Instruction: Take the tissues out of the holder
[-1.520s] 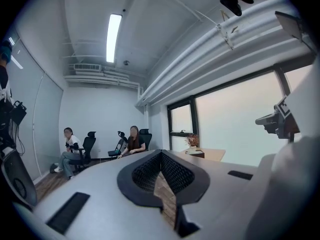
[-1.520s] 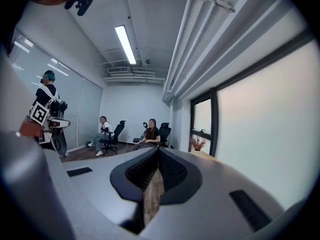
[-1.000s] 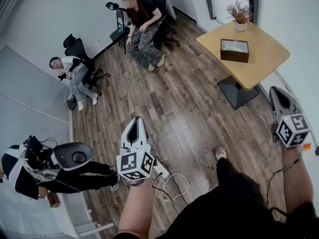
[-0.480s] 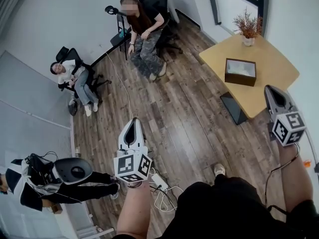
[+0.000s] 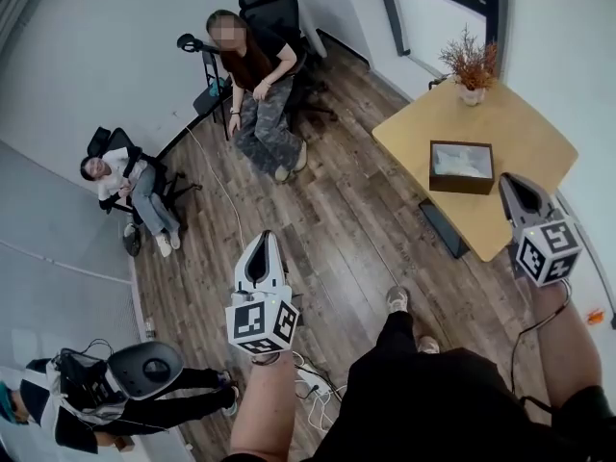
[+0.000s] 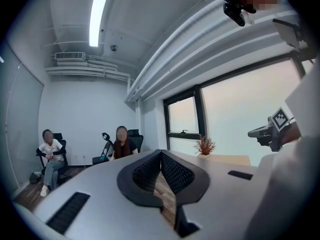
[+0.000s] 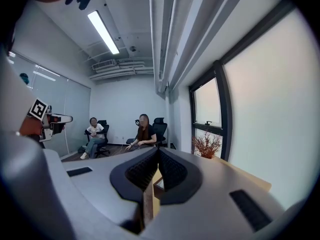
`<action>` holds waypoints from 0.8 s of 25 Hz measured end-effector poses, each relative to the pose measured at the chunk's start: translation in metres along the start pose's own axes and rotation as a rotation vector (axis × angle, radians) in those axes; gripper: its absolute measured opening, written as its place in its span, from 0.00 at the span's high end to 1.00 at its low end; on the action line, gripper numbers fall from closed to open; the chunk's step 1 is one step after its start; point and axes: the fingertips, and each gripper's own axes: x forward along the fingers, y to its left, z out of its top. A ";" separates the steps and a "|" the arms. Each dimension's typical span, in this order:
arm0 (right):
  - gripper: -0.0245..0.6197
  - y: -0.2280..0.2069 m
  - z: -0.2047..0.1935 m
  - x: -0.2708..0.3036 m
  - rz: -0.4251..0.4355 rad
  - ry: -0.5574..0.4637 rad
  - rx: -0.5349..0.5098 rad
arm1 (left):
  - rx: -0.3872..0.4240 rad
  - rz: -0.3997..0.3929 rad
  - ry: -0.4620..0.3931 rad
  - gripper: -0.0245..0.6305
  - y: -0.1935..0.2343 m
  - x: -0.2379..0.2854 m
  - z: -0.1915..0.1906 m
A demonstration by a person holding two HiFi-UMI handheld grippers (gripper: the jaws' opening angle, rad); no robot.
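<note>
The tissue holder (image 5: 461, 166) is a dark brown open box with white tissues in it, standing on the light wooden table (image 5: 520, 128). My right gripper (image 5: 508, 181) is held up in the air near the table's front edge, just right of the holder in the head view; its jaws are shut and empty. In the right gripper view the right gripper (image 7: 159, 151) has its pads together, and the table (image 7: 245, 176) lies beyond. My left gripper (image 5: 262, 243) hangs over the wooden floor, well left of the table, shut on nothing. The left gripper (image 6: 161, 154) has its pads meeting.
A small pot with dried red twigs (image 5: 471, 65) stands at the table's far edge by the window. Two people sit on office chairs (image 5: 245, 61) (image 5: 120, 186) across the room. A third person (image 5: 106, 393) is at the lower left. Cables (image 5: 313, 378) lie on the floor by my feet.
The person has walked toward the table, so the table and holder now sit closer to the right gripper. Both grippers stayed shut and raised.
</note>
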 end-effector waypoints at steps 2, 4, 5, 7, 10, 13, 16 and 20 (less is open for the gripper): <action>0.95 -0.008 0.001 0.015 -0.027 0.007 -0.002 | -0.002 -0.038 -0.010 0.95 0.000 0.032 0.001; 0.95 -0.014 0.004 0.032 -0.053 0.011 0.004 | -0.002 -0.079 -0.014 0.95 0.001 0.064 0.001; 0.95 -0.015 0.005 0.042 -0.063 0.014 0.009 | -0.002 -0.097 -0.014 0.95 0.003 0.080 0.002; 0.95 -0.015 0.003 0.060 -0.079 0.026 0.024 | -0.002 -0.134 -0.013 0.95 0.006 0.112 0.002; 0.95 -0.013 -0.004 0.088 -0.098 0.058 0.038 | 0.009 -0.193 -0.011 0.95 0.008 0.158 0.001; 0.95 -0.012 -0.010 0.113 -0.108 0.092 0.033 | -0.003 -0.251 -0.002 0.95 0.003 0.203 -0.005; 0.95 -0.010 -0.013 0.128 -0.113 0.124 0.021 | -0.007 -0.333 -0.010 0.95 -0.016 0.239 -0.006; 0.95 -0.011 -0.022 0.141 -0.133 0.155 0.018 | 0.002 -0.399 -0.009 0.95 -0.034 0.274 -0.015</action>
